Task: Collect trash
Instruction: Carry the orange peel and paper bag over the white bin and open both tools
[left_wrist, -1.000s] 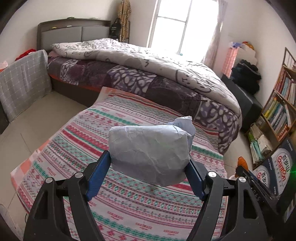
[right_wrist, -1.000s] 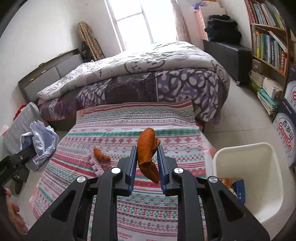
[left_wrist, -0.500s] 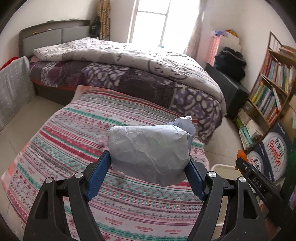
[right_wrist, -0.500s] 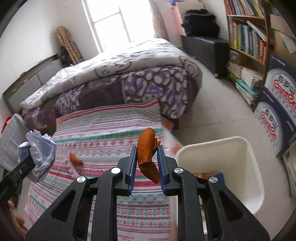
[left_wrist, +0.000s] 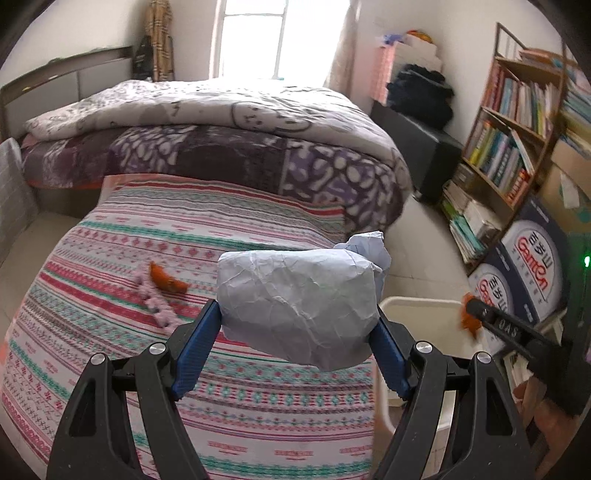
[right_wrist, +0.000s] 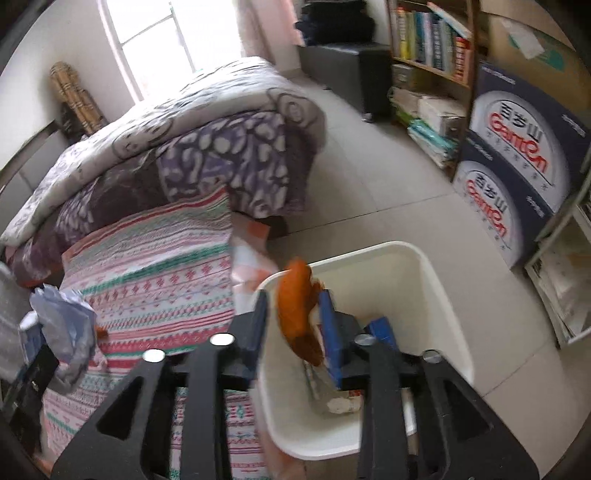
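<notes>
My left gripper is shut on a crumpled pale-blue paper ball and holds it above the patterned tablecloth; the ball also shows in the right wrist view. My right gripper is over the white bin, its jaws parted, with an orange peel between them, touching the right finger and apart from the left. The bin stands on the floor right of the table. Another orange peel and a pink knotted string lie on the cloth.
A bed with a purple patterned quilt stands behind the table. A bookshelf and stacked blue cartons line the right wall. The bin holds a blue box and other scraps. Tiled floor lies between bed and shelf.
Both grippers have swung right toward the bin. The right gripper's jaws have parted over the bin, loosening the orange peel. The left gripper still holds the paper ball.
</notes>
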